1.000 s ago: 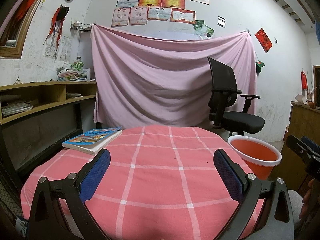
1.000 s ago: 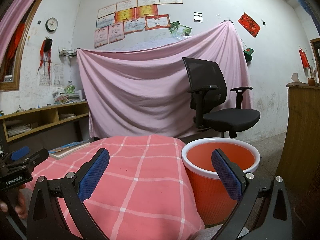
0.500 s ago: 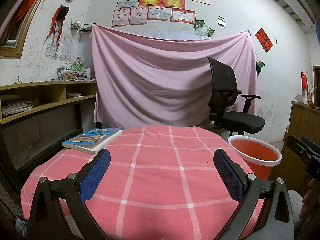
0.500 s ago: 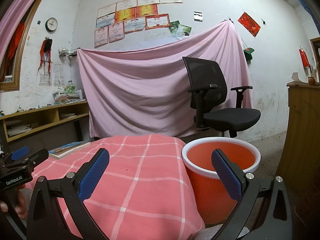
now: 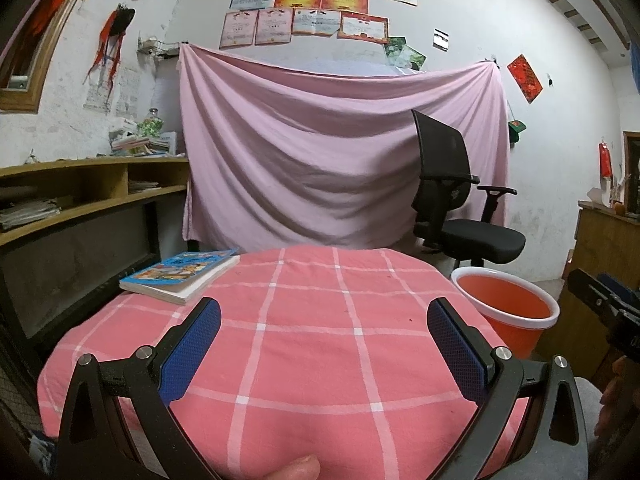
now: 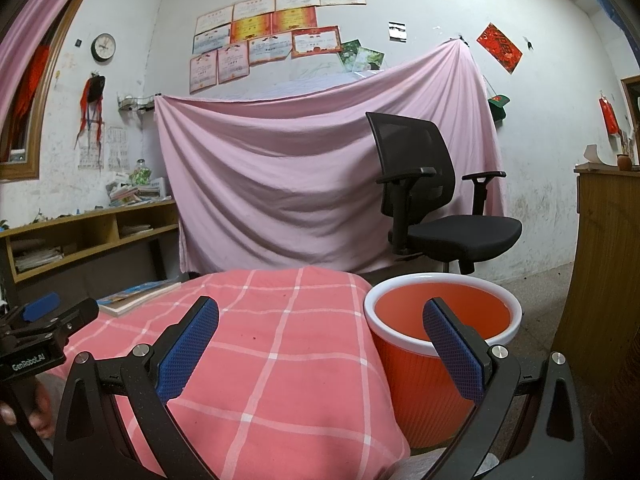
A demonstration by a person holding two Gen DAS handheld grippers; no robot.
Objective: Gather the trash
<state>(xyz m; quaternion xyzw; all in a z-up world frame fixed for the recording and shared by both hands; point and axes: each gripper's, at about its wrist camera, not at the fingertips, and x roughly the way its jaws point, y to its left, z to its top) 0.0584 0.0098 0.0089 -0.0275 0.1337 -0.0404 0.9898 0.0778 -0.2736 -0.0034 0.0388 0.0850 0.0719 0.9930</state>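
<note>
An orange bucket with a white rim (image 5: 506,306) stands on the floor right of the round table with the pink checked cloth (image 5: 304,344); it also shows in the right wrist view (image 6: 440,328). My left gripper (image 5: 324,348) is open and empty above the table's near part. My right gripper (image 6: 320,344) is open and empty, between the table edge (image 6: 280,360) and the bucket. No trash shows on the cloth.
A book (image 5: 180,276) lies at the table's far left edge. A black office chair (image 5: 456,208) stands behind the bucket. Wooden shelves (image 5: 80,200) run along the left wall, a wooden cabinet (image 6: 600,264) at the right. A pink sheet (image 5: 328,152) hangs behind.
</note>
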